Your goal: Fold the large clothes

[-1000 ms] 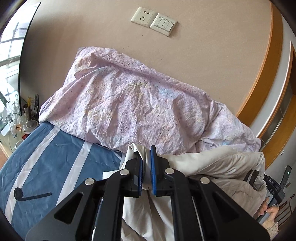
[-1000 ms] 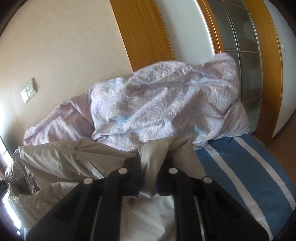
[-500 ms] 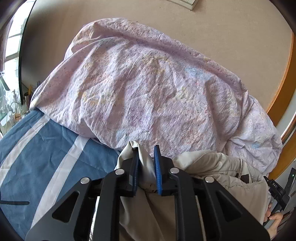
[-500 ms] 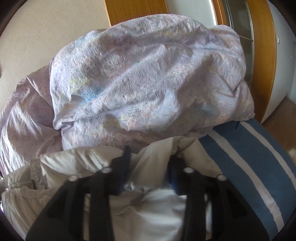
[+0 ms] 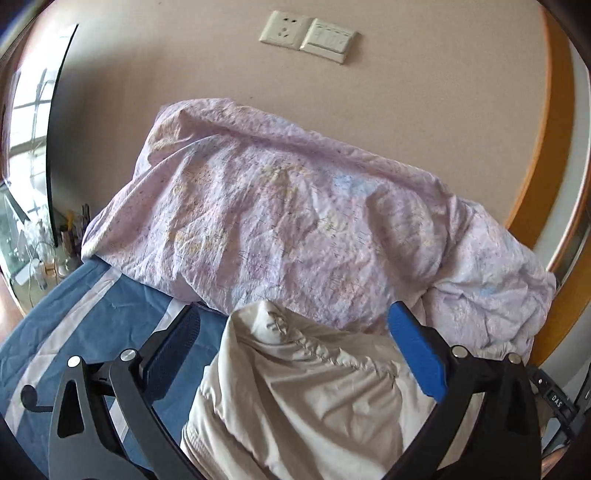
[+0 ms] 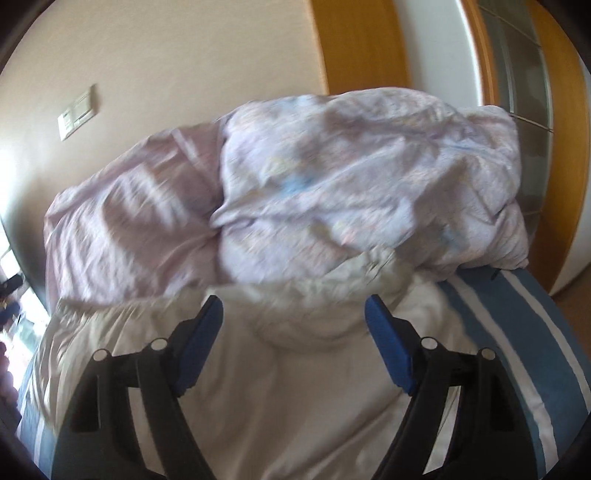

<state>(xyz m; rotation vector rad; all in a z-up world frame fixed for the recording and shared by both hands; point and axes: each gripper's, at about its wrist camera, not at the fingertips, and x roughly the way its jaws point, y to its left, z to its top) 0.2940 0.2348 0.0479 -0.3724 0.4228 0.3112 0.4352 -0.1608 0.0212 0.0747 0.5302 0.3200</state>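
Both our left gripper (image 5: 291, 332) and right gripper (image 6: 293, 321) are opening, empty, above the soft, limp jacket (image 5: 306, 398); we would pinch its hem.

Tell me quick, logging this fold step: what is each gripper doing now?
Left gripper: jaws opening, beige jacket lies loose between them.
Right gripper: jaws opening, jacket released.

jacket (image 5: 314, 387) on bedsheet (image 5: 92, 325), front | duvet (image 5: 295, 229) behind jacket, touching, against wall (image 5: 406, 110) | socket plate (image 5: 308, 35) on wall above duvet | cluttered side table (image 5: 40, 258) left of bed
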